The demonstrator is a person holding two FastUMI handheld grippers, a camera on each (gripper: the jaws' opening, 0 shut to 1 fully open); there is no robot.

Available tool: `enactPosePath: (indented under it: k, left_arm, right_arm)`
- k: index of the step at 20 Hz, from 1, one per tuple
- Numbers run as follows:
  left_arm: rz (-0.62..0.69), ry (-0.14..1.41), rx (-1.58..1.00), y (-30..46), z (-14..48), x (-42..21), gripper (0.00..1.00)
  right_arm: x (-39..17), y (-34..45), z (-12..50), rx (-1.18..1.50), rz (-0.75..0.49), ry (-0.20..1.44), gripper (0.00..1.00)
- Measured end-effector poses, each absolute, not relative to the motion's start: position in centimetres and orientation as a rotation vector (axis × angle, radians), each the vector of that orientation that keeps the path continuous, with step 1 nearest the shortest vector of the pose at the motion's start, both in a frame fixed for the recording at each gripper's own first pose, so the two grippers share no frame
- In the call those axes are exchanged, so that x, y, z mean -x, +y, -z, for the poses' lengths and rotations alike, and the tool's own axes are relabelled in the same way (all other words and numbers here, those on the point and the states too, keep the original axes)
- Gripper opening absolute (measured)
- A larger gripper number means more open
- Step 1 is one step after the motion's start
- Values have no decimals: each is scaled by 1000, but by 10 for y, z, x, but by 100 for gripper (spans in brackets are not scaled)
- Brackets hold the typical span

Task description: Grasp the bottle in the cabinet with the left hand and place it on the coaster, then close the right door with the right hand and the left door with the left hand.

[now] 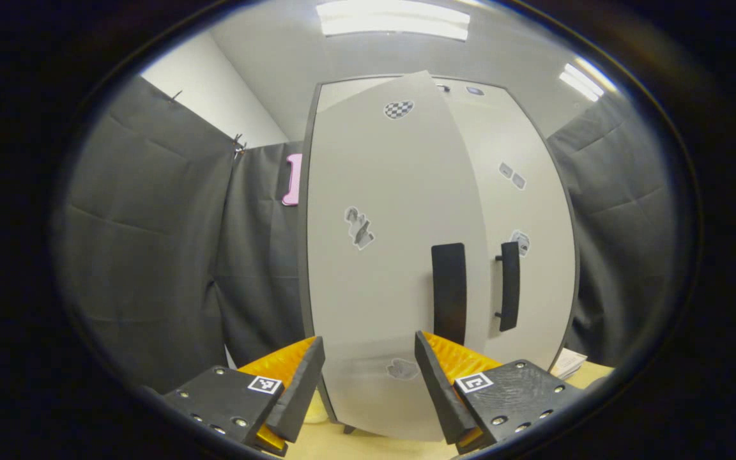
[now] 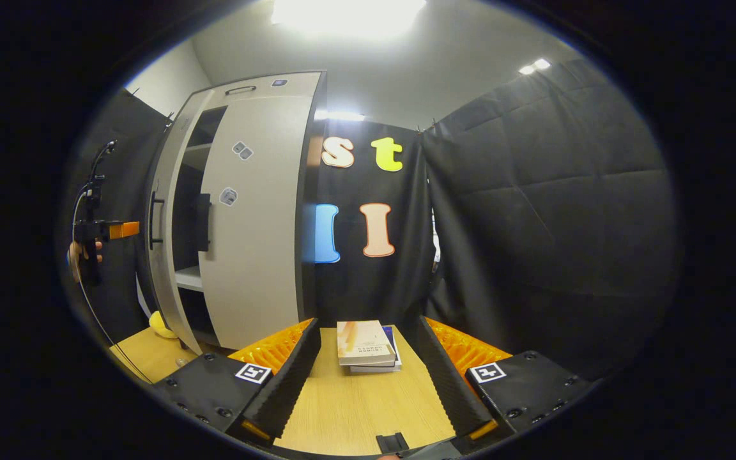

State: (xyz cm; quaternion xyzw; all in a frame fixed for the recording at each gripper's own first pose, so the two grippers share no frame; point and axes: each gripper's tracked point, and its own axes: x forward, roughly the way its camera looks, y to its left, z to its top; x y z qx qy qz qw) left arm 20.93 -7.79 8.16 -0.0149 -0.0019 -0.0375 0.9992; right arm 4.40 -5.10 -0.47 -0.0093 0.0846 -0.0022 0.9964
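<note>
The pale grey cabinet stands right in front of my left gripper, which is open and holds nothing. Its left door stands ajar, swung partly out, with a dark handle. The right door lies flush, and its handle is beside the other. In the right gripper view the cabinet stands to the left, with a dark gap and shelves showing between the doors. A hand holds the left gripper by the left door. My right gripper is open over the table.
Two stacked books lie on the wooden table ahead of the right gripper. A yellow rounded thing sits on the table at the cabinet's foot; I cannot tell what it is. Black cloth walls close in the booth.
</note>
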Motion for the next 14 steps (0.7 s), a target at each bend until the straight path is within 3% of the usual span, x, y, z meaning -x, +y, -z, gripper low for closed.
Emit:
enactPosePath:
  k: [4, 5, 7, 14]
  left_arm:
    - [42, -7, 20, -68, -84, -168, 84]
    - [32, -8, 17, -64, -84, -158, 84]
    - [18, -6, 11, -56, -85, -139, 84]
    - [20, 19, 10, -28, -76, -81, 84]
  right_arm:
    - [-50, -33, 2, -1, -79, 161, 99]
    - [-51, -28, 0, -6, -101, 158, 94]
    - [-51, -20, -4, -5, -137, 148, 94]
    - [-31, 7, -22, -12, -167, 124, 96]
